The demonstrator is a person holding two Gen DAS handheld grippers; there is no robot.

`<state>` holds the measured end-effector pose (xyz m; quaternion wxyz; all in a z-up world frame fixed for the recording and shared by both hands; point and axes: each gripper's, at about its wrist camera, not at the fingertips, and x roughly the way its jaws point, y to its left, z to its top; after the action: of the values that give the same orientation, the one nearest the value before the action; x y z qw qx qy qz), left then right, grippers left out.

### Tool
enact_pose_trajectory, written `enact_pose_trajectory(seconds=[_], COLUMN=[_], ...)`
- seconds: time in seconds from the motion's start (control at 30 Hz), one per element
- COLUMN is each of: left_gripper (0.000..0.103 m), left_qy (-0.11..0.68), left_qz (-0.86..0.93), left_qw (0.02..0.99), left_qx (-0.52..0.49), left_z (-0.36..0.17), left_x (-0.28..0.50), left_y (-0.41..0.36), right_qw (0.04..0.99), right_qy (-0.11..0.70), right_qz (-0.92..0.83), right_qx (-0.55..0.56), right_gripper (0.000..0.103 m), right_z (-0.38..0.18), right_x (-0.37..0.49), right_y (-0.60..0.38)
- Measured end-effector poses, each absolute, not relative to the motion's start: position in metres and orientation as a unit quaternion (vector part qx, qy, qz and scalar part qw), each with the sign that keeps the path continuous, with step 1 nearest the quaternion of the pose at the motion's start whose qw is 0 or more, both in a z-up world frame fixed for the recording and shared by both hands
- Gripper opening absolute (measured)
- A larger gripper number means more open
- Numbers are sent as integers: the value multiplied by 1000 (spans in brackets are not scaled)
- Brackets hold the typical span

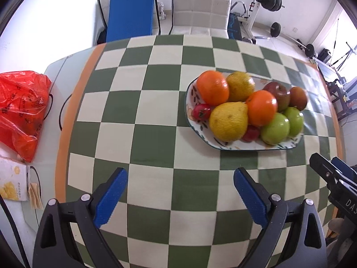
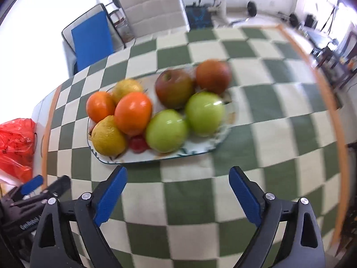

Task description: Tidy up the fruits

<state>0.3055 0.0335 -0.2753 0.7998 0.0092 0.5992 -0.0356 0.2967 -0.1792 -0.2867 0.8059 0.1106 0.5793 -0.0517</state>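
A patterned oval plate [image 1: 236,144] on the green-and-cream checked cloth holds a pile of fruit: two oranges [image 1: 213,87], two yellow lemons [image 1: 228,121], two green apples [image 1: 275,128], a red apple [image 1: 277,93], a brown-red fruit [image 1: 298,97] and small red fruits [image 1: 202,111]. The plate [image 2: 200,149] and green apples [image 2: 166,130] also show in the right wrist view. My left gripper [image 1: 180,176] is open and empty, nearer than the plate and to its left. My right gripper [image 2: 178,175] is open and empty, just short of the plate's near rim.
A red plastic bag [image 1: 21,111] and a white packet [image 1: 13,183] lie at the table's left end. A white chair [image 1: 200,6] and a blue board [image 1: 130,15] stand behind the table. Gym weights [image 1: 271,0] are at the back right.
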Motion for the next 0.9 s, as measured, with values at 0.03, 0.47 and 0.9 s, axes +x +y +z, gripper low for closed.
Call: enact_pose_trajectory(seconds=[0.03,0.47,0.9], left_gripper=[97,97,97], left_qy=[594,510,465], left_qz=[-37,-38,-44], left_qw=[804,859,884], left_qx=[7,4,7], left_z=[-267,-129,-29], left_x=[300,198,109], left_y=[31,5,10], right_qw=[812,869,907], right_qy=[572,492,419], right_qz=[-55,-32,-18], right_qx=[100,50,27], right_gripper=[95,98,101], right_z=[-277,-124,9], right_x=[290,183,65], right_y=[-183,-205,-191])
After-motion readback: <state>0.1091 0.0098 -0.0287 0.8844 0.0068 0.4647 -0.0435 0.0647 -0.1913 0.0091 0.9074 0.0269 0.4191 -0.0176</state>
